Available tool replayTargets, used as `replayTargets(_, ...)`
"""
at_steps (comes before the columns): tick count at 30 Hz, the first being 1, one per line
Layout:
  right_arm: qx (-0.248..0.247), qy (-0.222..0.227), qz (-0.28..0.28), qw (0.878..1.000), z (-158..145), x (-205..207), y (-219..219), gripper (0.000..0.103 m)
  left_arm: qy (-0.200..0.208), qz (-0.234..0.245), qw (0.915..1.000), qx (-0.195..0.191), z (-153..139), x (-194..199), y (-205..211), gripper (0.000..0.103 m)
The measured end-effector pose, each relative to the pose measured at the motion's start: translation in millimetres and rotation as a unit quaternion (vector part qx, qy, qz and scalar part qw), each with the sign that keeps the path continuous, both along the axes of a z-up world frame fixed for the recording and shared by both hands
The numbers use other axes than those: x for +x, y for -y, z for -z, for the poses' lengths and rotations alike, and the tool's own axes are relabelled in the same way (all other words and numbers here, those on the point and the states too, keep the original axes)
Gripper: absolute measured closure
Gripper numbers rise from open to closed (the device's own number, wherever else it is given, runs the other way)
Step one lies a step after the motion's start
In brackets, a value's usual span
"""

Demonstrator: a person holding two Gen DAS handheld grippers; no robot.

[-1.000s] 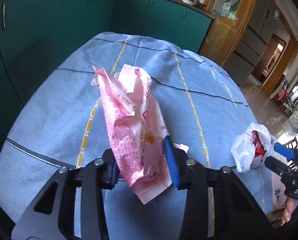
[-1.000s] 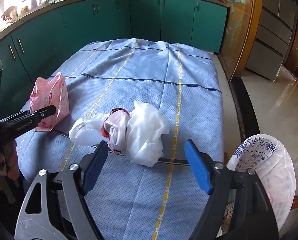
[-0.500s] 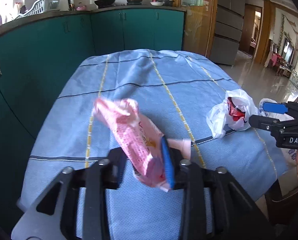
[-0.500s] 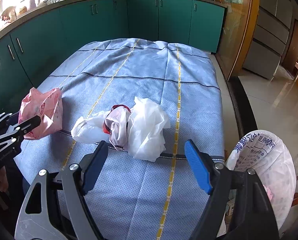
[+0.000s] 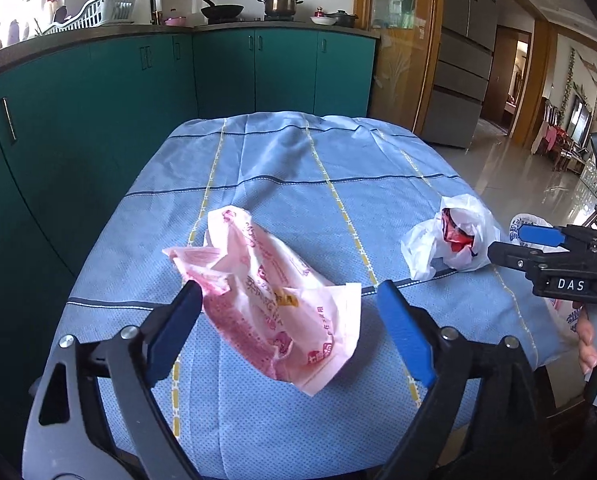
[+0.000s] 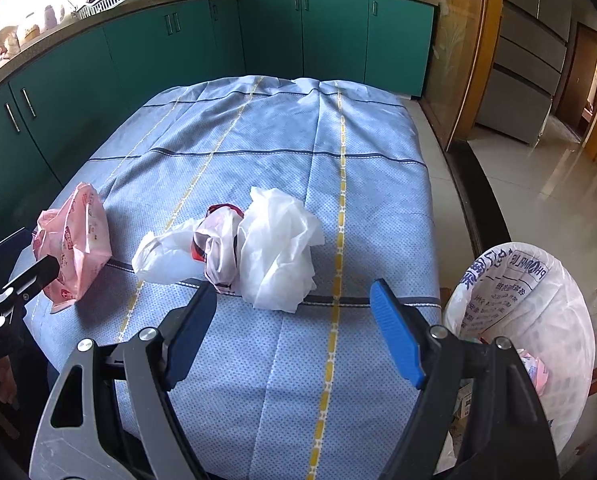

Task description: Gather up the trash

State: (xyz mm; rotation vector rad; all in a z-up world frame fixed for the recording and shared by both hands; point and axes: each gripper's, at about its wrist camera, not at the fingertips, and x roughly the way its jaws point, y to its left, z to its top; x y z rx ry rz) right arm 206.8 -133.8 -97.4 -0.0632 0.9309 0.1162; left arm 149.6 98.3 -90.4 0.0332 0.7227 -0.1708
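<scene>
Trash was two pieces: a crumpled pink printed plastic bag (image 5: 274, 300) lying on the blue tablecloth (image 5: 298, 184) between the wide-open, empty jaws of the left gripper (image 5: 290, 320), and a white crumpled plastic bag with a red wrapper (image 6: 254, 252) just ahead of the right gripper (image 6: 294, 320), equally open and empty. Both looked light, soft and slippery; pinching a bunched fold seemed best. Both grippers were held low and level.

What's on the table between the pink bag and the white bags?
Nothing: only bare blue tablecloth separates the pink bag from the white bags, seen in the right wrist view.
</scene>
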Motion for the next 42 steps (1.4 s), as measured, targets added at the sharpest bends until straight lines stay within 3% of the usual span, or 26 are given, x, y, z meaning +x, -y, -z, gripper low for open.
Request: replayTargets(42, 0.016, -0.006, 0.016, 1.0, 4.4, -8.3, 16.8, 0.022, 0.011, -0.013, 0.9998, 0.005, -8.2, -13.9, 1.9, 0.006)
